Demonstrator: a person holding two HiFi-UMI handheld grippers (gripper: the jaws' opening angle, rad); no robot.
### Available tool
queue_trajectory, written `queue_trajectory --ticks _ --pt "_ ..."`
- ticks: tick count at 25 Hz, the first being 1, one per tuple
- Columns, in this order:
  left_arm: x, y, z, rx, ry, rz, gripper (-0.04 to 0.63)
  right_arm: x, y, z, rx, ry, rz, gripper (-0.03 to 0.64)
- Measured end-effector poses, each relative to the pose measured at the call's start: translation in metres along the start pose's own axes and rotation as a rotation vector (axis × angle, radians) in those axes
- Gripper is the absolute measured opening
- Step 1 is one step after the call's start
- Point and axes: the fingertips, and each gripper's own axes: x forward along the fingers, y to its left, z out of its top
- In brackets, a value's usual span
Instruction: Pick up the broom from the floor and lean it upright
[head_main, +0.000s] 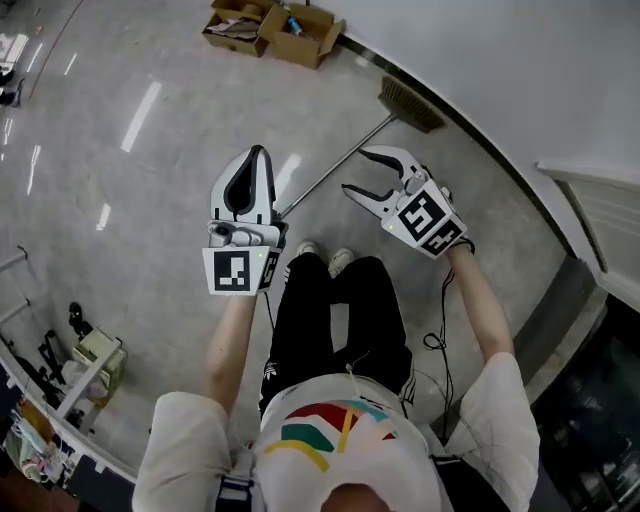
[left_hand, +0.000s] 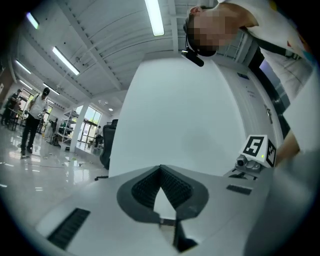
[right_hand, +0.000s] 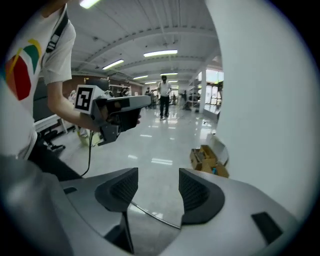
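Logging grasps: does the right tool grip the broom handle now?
No, the right tool stands open and empty, while the broom lies on the floor.

One broom (head_main: 340, 161) with a thin metal handle and a brown bristle head lies on the grey polished floor (head_main: 150, 180), by its wall edge. Two open brown cardboard boxes (head_main: 300, 35) sit at the floor's far edge. There are two white two-jaw grippers, the left gripper (head_main: 257, 152) and the right gripper (head_main: 356, 170). Two white shoes (head_main: 307, 249) stand on the floor. One distant standing person (right_hand: 164, 97) shows in the right gripper view.
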Motion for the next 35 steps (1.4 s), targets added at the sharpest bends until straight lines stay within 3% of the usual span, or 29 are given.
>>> queue_trajectory --ticks 5,9,12,16,22,24,27,31,35 --pt "-0.024 0.087 -0.193 0.001 0.029 0.142 0.044 0.162 0.006 -0.158 -0.227 0.197 0.254 0.261" --pt "-0.042 0.138 -0.319 0.016 0.022 0.235 0.044 0.273 0.004 -0.284 -0.386 0.347 0.407 0.261" --pt "-0.056 0.162 -0.389 0.013 0.014 0.286 0.044 0.332 0.013 -0.364 -0.519 0.452 0.515 0.261" --pt "-0.075 0.181 -0.454 -0.001 0.022 0.337 0.044 0.38 0.031 -0.433 -0.71 0.554 0.653 0.259" --pt "-0.094 0.191 -0.502 -0.016 0.051 0.365 0.044 0.42 0.042 -0.495 -0.875 0.641 0.74 0.246" --pt "-0.098 0.191 -0.51 -0.024 0.062 0.368 0.044 0.428 0.042 -0.505 -0.904 0.649 0.73 0.156" --pt "-0.102 0.195 -0.519 -0.027 0.07 0.379 0.044 0.436 0.044 -0.512 -0.93 0.672 0.713 0.129" --pt "-0.098 0.195 -0.511 0.008 0.073 0.367 0.044 0.437 0.044 -0.507 -0.859 0.698 0.696 0.084" --pt "-0.093 0.225 -0.461 0.072 -0.004 0.427 0.044 0.433 0.026 -0.463 -0.718 0.604 0.566 0.086"
